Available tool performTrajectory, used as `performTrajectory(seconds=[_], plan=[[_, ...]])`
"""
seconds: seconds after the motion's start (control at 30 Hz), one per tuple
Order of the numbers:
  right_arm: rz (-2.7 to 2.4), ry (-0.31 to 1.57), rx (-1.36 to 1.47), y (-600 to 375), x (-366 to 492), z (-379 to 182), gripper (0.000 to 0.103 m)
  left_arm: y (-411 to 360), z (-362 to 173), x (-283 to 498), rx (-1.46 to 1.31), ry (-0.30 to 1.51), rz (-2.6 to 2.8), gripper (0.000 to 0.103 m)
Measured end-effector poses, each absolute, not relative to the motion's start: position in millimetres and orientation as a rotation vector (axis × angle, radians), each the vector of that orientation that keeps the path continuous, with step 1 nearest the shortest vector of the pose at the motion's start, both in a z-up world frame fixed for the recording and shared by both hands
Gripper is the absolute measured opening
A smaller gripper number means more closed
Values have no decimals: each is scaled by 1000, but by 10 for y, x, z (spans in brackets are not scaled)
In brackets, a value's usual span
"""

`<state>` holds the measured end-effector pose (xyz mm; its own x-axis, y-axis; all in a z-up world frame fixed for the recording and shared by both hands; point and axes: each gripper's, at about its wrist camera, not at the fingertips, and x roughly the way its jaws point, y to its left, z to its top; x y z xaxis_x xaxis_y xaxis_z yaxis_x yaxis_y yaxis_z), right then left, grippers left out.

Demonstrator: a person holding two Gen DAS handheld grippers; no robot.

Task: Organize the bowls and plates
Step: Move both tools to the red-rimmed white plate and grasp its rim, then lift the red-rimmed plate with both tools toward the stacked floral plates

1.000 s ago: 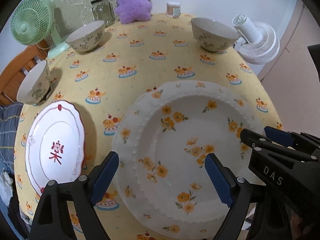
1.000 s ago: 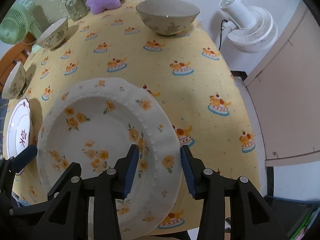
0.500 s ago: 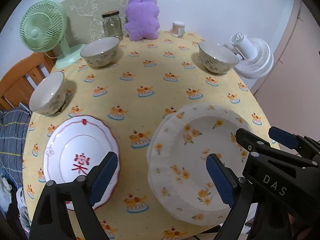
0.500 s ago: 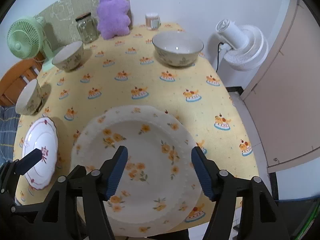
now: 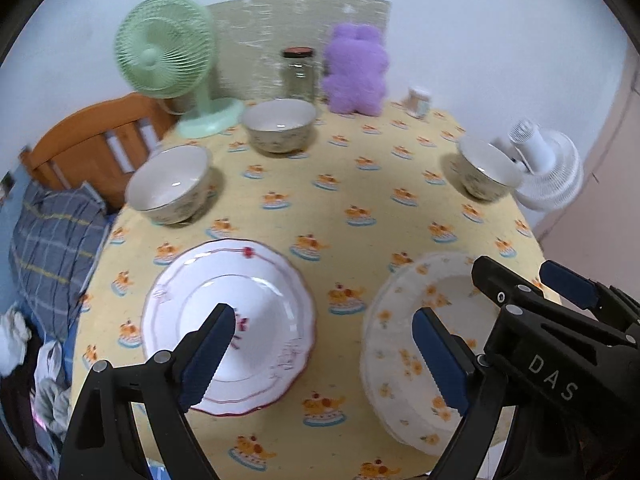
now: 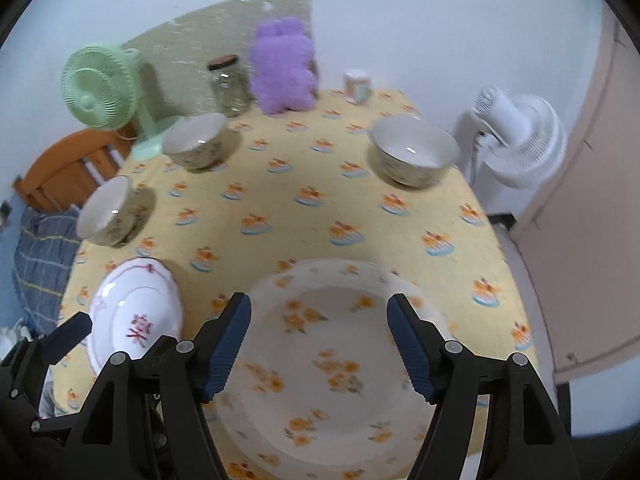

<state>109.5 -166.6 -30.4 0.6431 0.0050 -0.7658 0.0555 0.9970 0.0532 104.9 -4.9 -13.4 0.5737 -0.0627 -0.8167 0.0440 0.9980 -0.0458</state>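
Observation:
A deep yellow-flowered plate (image 6: 328,344) lies on the table's near right, also in the left wrist view (image 5: 404,344). A white plate with a red rim and red mark (image 5: 228,320) lies near left, also in the right wrist view (image 6: 136,320). Three patterned bowls stand further back: left (image 5: 170,184), middle (image 5: 279,124), right (image 5: 486,168). My left gripper (image 5: 324,352) is open and empty above the gap between the plates. My right gripper (image 6: 320,348) is open and empty above the flowered plate.
The round table has a yellow cloth (image 5: 340,208). At its back stand a green fan (image 5: 168,60), a glass jar (image 5: 298,72), a purple plush toy (image 5: 356,72) and a small cup (image 5: 418,100). A white fan (image 5: 548,172) stands off the right edge. A wooden chair (image 5: 100,140) is at left.
Both grippers have pulled back and up from the flowered plate, which stays on the table. My right gripper has opened wider. More of the table shows.

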Motion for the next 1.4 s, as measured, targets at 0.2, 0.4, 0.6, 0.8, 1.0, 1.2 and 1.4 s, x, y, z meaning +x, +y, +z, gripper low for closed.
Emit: performTrajectory(seconds=[0.2,0.4,0.6,0.8,1.0,1.2,1.4], plan=[[32,856,47,-1324,1190,-302,73,302,-157,1078,-61,951,-4,91],[51,852,59,-946,1300,-353,77,693,-216,1161,-55,936,-13,91],[50,803,35,-546,1359,-425,78,1044,-389,1300,-41,953,-35,88],[18,875,57,-261,1509,-649,78,1285,-601,1428,-18,963,-60,86],[-17,894,7,-15,1565,-862,78,1377,-857,1519,20,1005,-87,81],[-27,936,11,79,1596,-1059,78,1410,-1034,1573,25,1048,-120,73],[-59,967,32,71,1630,-1170,73,1405,-1132,1625,32,1072,-141,60]])
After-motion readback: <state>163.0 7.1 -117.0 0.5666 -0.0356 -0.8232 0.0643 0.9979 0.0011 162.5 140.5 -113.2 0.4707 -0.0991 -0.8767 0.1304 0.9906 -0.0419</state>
